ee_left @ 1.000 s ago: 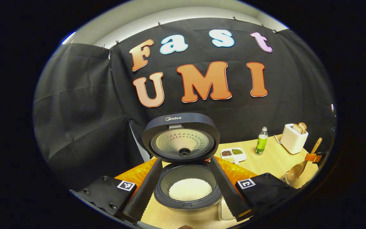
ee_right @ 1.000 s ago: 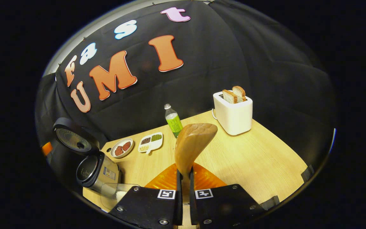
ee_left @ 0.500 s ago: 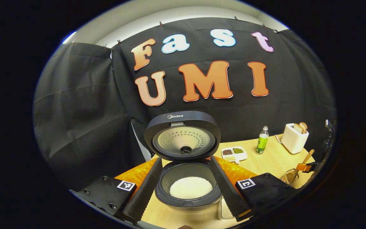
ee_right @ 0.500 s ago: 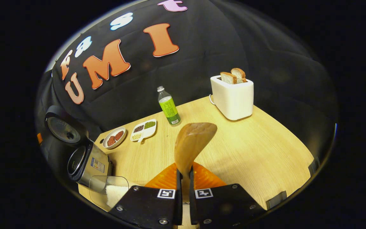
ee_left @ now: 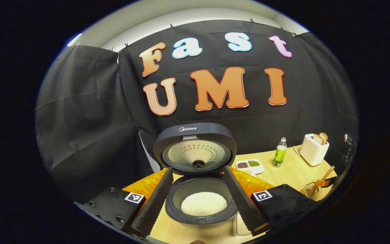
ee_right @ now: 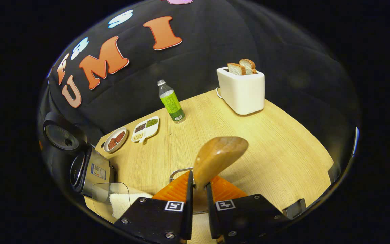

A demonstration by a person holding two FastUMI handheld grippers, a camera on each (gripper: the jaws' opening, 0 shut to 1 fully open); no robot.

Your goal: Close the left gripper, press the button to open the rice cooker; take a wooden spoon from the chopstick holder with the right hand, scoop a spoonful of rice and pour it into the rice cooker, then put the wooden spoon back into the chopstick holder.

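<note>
left gripper (ee_left: 198, 200) fingers spread, holding nothing, framing rice cooker (ee_left: 200, 189), lid up, rice in pot | right gripper (ee_right: 197, 203) clamped on wooden spoon (ee_right: 217, 157) handle, bowl tilted above chopstick holder (ee_right: 179, 173) rim, near table (ee_right: 266, 142) front edge

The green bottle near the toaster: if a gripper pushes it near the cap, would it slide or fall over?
The green bottle looks tall and narrow-based, so it would probably tip. It seems plastic, so likely light and unbreakable. Once down, it may roll.
</note>
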